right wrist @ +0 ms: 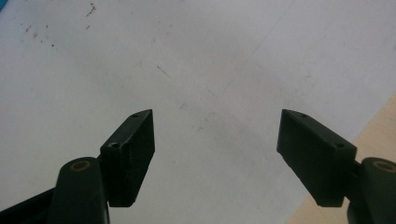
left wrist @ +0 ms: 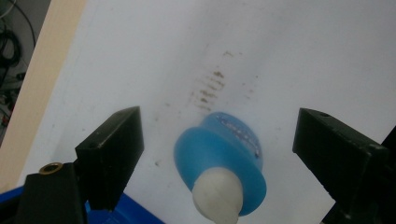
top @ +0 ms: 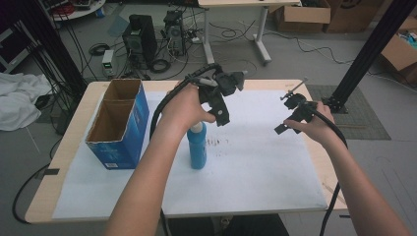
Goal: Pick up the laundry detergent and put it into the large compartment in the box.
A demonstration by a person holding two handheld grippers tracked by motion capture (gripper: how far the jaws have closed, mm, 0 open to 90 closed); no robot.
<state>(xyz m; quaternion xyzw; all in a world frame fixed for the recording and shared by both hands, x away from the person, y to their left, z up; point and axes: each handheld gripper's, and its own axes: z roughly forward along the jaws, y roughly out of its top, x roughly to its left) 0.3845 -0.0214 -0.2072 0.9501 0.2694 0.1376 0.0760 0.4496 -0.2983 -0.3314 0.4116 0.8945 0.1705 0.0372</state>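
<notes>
A: Where is the blue bottle (top: pixel 198 150) located?

B: It is seen standing upright on the white sheet (top: pixel 255 162) that covers the desk (top: pixel 74 142), just right of the blue cardboard box (top: pixel 120 123). In the high view its white cap is partly hidden by the person's left hand (top: pixel 184 105).

A: What state is recorded for the left hand-held gripper (left wrist: pixel 217 140)?

B: Its jaws are spread wide. In the left gripper view the bottle (left wrist: pixel 219 161) is seen from above between them, with clear gaps on both sides; no pad is pressed on it. The bottle's lower body is cut off by the frame edge. In the high view the jaw tips cannot be made out behind the hand.

A: And the right hand-held gripper (right wrist: pixel 215 140)?

B: It is also open, with nothing between the jaws. Bare white sheet (right wrist: pixel 187 70) is seen under it, and a strip of desk edge (right wrist: pixel 378 126) at the right. In the high view it (top: pixel 287 120) is held well apart from the bottle, toward the right side of the desk.

A: Are the marks on the sheet identifiable?

B: Small brown specks (left wrist: pixel 210 86) are noted beyond the bottle; their nature cannot be determined.
</notes>
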